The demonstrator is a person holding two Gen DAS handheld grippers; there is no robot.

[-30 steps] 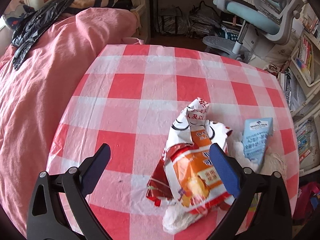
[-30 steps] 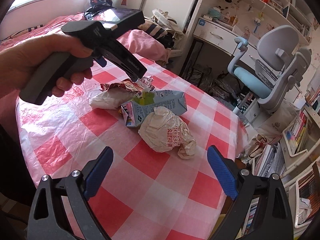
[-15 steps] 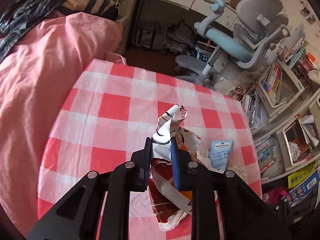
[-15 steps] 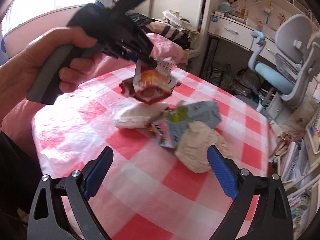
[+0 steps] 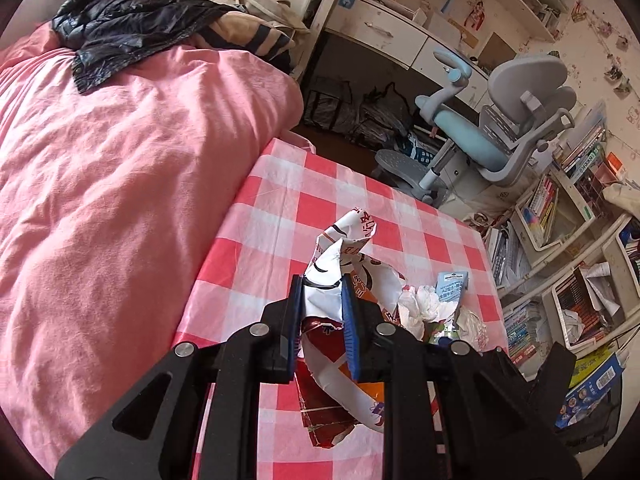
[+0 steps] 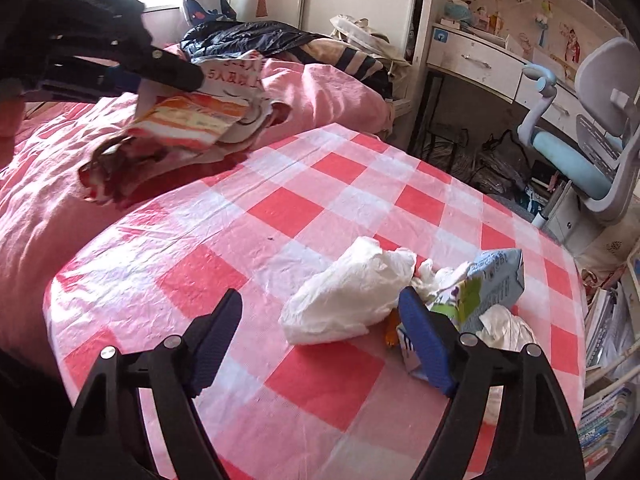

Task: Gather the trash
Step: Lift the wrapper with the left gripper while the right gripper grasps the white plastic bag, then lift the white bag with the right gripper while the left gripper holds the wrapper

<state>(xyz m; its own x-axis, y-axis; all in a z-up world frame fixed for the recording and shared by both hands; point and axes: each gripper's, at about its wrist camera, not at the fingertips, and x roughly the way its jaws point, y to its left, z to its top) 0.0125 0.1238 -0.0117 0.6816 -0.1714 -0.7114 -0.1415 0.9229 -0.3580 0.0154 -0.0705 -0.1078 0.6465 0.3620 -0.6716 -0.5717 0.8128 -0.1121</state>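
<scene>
A round table (image 6: 280,216) in red-checked cloth bears a white bag (image 6: 348,296), milk carton (image 6: 494,284) and crumpled paper (image 6: 506,330).

Two hand-held grippers: left (image 5: 322,300), right (image 6: 320,320). One snack wrapper (image 6: 192,120) at ten o'clock. On the worktop (image 6: 304,208): one white bag (image 6: 348,292), one carton (image 6: 496,284), one crumpled paper (image 6: 508,326). One chair (image 6: 592,128) at two o'clock.

Glossy crinkled foil snack wrapper (image 5: 344,264), shiny plastic checked tablecloth (image 6: 288,208), matt paper carton (image 6: 496,280)
</scene>
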